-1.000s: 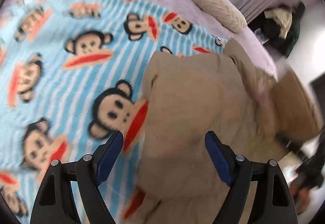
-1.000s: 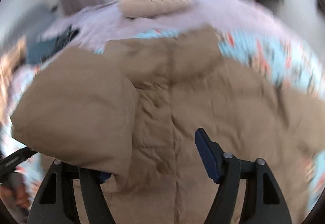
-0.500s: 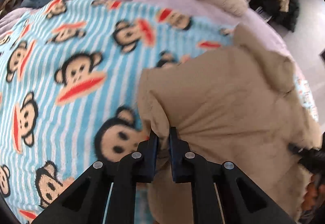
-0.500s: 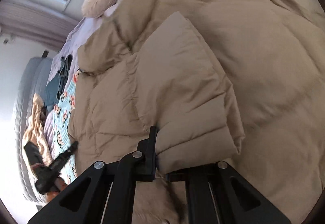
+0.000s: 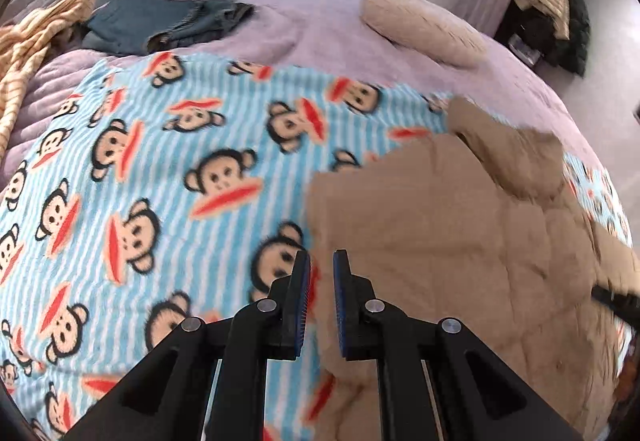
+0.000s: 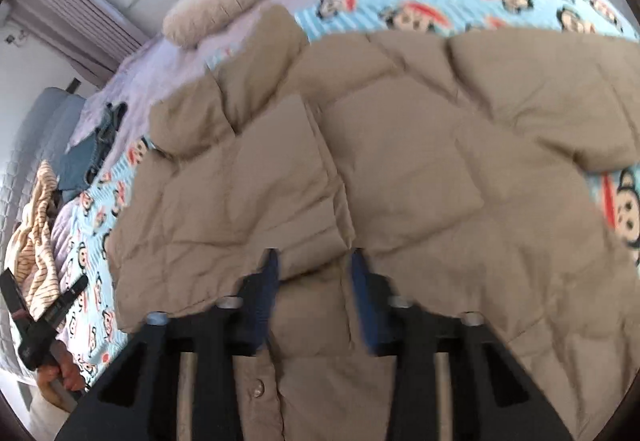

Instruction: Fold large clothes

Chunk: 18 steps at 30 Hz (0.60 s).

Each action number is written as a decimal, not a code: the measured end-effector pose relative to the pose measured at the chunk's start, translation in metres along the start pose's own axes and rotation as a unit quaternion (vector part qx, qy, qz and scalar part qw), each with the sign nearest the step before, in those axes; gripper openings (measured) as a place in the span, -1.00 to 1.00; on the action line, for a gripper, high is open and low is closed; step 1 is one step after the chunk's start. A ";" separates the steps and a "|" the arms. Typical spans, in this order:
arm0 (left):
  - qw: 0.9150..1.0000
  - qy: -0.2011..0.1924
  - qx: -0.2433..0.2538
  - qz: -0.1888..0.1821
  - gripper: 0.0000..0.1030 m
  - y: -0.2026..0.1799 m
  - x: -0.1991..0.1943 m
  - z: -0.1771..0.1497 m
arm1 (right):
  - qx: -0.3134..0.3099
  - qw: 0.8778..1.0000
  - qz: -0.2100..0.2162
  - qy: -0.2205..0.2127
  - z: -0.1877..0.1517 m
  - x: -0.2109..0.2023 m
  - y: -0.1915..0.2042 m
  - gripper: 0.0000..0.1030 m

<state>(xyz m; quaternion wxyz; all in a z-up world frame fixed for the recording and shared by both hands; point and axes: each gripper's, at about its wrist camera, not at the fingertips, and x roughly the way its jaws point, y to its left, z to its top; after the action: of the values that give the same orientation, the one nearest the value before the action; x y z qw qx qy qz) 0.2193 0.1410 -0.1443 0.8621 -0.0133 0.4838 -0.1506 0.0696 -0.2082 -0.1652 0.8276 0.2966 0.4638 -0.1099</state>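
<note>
Lying spread on the bed, one tan padded jacket covers part of one monkey-print blanket.
From the left: one striped cloth, one dark folded garment, one beige pillow. The left gripper has its jaws almost closed and empty, above the jacket's left edge. The right gripper has just been opening; a jacket fold lies between its jaws, ungripped.
</note>
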 end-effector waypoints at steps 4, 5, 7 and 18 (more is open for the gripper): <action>0.999 0.035 0.014 0.018 -0.75 -0.018 0.021 -0.029 | -0.030 1.000 0.004 0.004 0.007 0.020 0.017 -0.63; 0.999 0.041 0.012 0.025 -0.75 -0.020 0.025 -0.037 | -0.037 0.999 -0.004 0.012 0.003 0.028 0.014 -0.63; 0.997 0.051 0.012 0.051 -0.74 -0.021 0.042 -0.050 | -0.036 0.998 -0.025 0.041 -0.004 0.046 0.008 -0.67; 0.995 0.039 0.046 0.077 -0.74 -0.053 0.002 -0.047 | -0.002 0.998 0.002 0.066 -0.015 0.006 -0.025 -0.54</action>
<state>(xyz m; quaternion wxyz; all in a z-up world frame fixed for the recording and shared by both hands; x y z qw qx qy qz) 0.1679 0.0959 -0.1619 0.8510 0.0696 0.5096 -0.1062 0.0506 -0.2186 -0.1857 0.7961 0.3027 0.5167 -0.0874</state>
